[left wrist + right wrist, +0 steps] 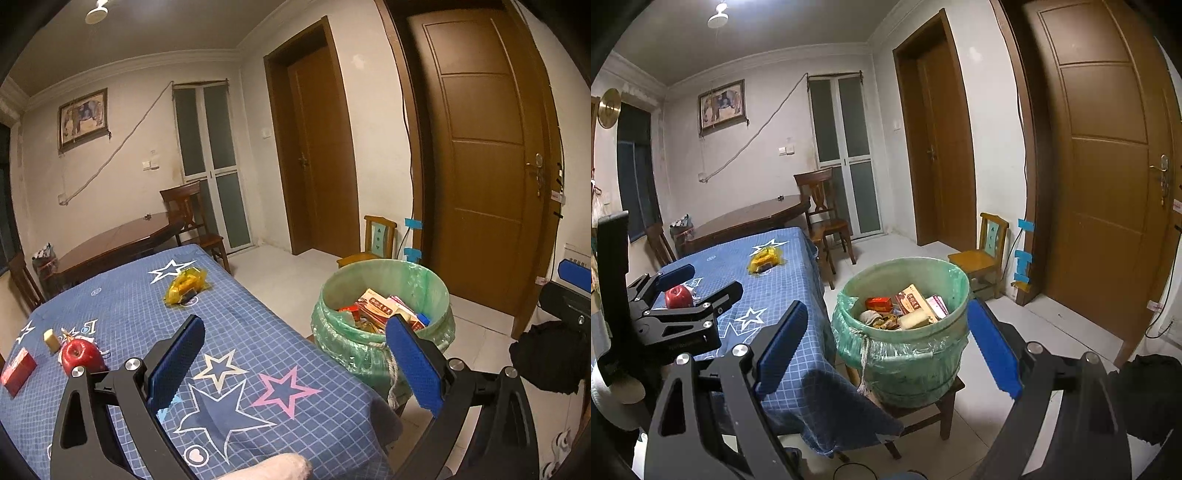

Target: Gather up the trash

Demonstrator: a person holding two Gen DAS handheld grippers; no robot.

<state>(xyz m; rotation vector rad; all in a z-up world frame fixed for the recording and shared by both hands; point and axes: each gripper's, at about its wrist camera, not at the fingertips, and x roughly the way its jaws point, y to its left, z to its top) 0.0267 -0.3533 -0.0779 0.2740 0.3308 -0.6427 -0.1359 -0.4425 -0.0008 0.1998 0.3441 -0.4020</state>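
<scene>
Dim ceiling light falls on a plain room with brown wooden doors, where a table under a blue star-printed grid tablecloth (258,325) stands beside a round bin lined with a green plastic bag (905,354), raised on a low wooden stool (942,406), probably so its mouth sits near table height for easy dropping. That bin already holds cartons and wrappers and lies straight ahead of the right gripper (886,350), whose blue-padded jaws are spread wide with nothing between them. Trash apparently left to collect sits on the cloth: a crumpled yellow plastic wrapper (184,286) well ahead of the left gripper (295,362), and, off to that gripper's left, a small red cardboard box (18,369) and a pale beige block (51,340). A shiny red apple (82,356) rests just beside the block; it looks like food, not rubbish. Jaws of the left gripper are likewise parted and empty, poised above the table's near edge, so a reach forward for the wrapper seems the likely next step.
</scene>
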